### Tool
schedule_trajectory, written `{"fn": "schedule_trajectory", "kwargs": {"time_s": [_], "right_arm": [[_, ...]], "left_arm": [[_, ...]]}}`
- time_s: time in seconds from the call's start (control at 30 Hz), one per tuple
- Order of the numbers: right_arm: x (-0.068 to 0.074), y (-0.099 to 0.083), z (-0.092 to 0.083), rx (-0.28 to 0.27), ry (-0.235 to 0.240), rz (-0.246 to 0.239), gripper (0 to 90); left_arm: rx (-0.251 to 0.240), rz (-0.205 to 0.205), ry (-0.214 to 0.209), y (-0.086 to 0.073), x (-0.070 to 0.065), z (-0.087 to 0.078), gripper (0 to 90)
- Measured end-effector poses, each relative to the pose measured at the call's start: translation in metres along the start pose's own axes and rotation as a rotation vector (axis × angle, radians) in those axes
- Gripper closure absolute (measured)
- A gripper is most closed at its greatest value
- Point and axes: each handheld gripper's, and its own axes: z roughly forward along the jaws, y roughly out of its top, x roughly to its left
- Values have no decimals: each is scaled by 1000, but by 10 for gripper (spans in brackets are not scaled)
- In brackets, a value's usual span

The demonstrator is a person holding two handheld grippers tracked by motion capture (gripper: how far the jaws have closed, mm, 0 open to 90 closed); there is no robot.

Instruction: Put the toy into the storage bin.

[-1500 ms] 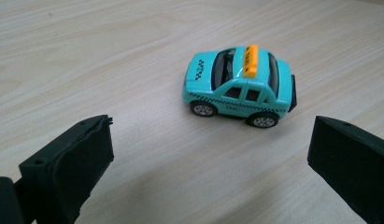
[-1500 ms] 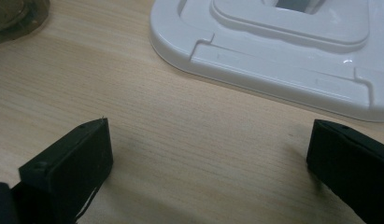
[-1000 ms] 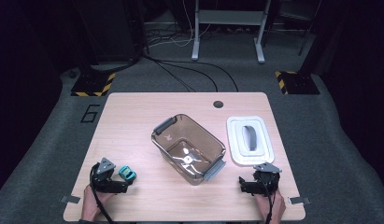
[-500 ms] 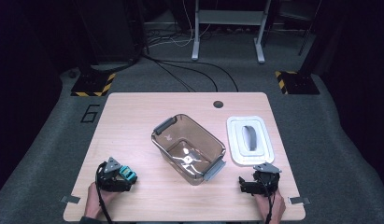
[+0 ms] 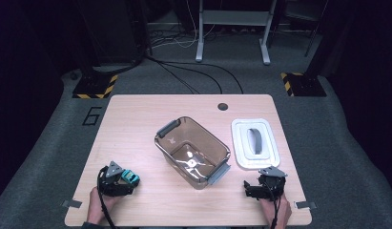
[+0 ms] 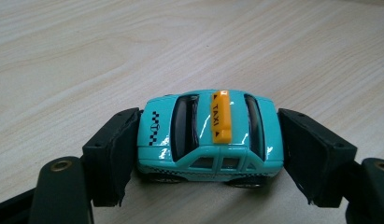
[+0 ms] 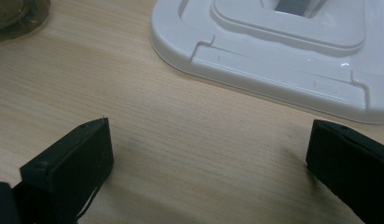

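Observation:
A teal toy taxi (image 6: 208,135) with a yellow roof sign stands on its wheels on the wooden table (image 5: 136,124), near the front left corner. My left gripper (image 6: 208,156) has just been closing and is now shut on it, one pad on each end of the car. In the high view the taxi (image 5: 130,177) shows just right of my left gripper (image 5: 124,183). My right gripper (image 5: 251,188) rests near the front right corner. Its jaws stand wide open over bare wood (image 7: 208,163), with nothing between them.
A brown see-through bin (image 5: 210,136) with grey handles stands open in the middle of the table. Its white lid (image 5: 241,143) with a grey handle lies to its right, just ahead of my right gripper, and its near edge (image 7: 283,60) shows in the right gripper view.
The left gripper's jaws have closed in on the toy taxi from both ends. The right gripper has kept still.

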Motion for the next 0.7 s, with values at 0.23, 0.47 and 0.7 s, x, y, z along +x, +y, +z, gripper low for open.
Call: {"fn": "schedule_trajectory", "kwargs": {"time_s": [0.23,0.47,0.7], "right_arm": [[0,0,0,0,-1,2,0],[-1,0,0,3,0,-4,0],[-1,0,0,3,2,-2,0]], "left_arm": [[-10,5,-6,2,-2,-3,244],[-27,9,-15,12,-3,-8,244],[-32,15,-16,21,-4,-13,244]]}}
